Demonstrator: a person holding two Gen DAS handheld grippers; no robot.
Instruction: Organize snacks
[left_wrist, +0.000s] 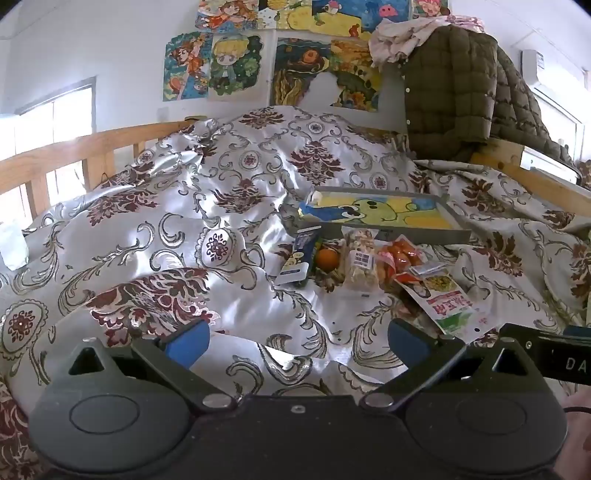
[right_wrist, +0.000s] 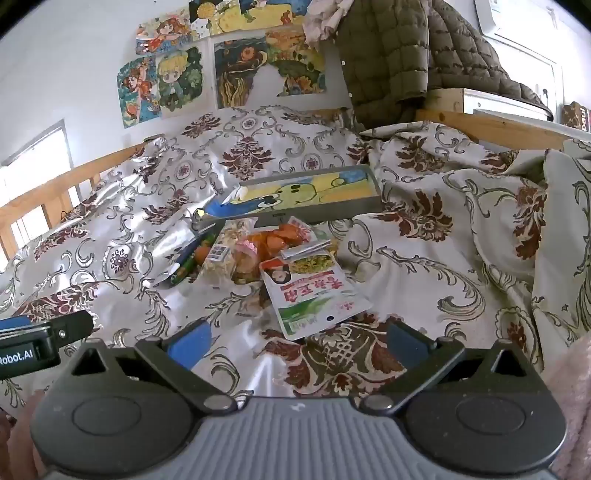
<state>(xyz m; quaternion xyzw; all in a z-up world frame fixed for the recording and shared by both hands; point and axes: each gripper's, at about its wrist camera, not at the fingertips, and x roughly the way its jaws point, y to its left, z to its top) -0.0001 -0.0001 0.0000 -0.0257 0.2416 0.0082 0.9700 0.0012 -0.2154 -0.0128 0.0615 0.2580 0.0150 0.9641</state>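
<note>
A heap of snacks lies on the patterned bedspread (left_wrist: 184, 206) in front of a grey tray (left_wrist: 458, 225) (right_wrist: 373, 206) lined with a yellow cartoon picture. Nearest is a flat white, red and green pouch (left_wrist: 447, 302) (right_wrist: 314, 299). Behind it lie a clear bag of orange snacks (left_wrist: 399, 254) (right_wrist: 277, 240), a clear bag of pale pieces (left_wrist: 360, 266) (right_wrist: 218, 260), an orange fruit (left_wrist: 327, 258) and a blue-white packet (left_wrist: 301, 254). My left gripper (left_wrist: 299, 338) stands open over bare bedspread, left of the pouch. My right gripper (right_wrist: 299, 339) is open just short of the pouch's near edge.
Wooden bed rails (left_wrist: 55, 158) (right_wrist: 498, 129) run along the left and the back right. An olive quilted jacket (left_wrist: 461, 85) (right_wrist: 399, 55) hangs over the back corner. Drawings (left_wrist: 229, 62) cover the wall. Rumpled bedding (right_wrist: 498, 221) rises to the right of the tray.
</note>
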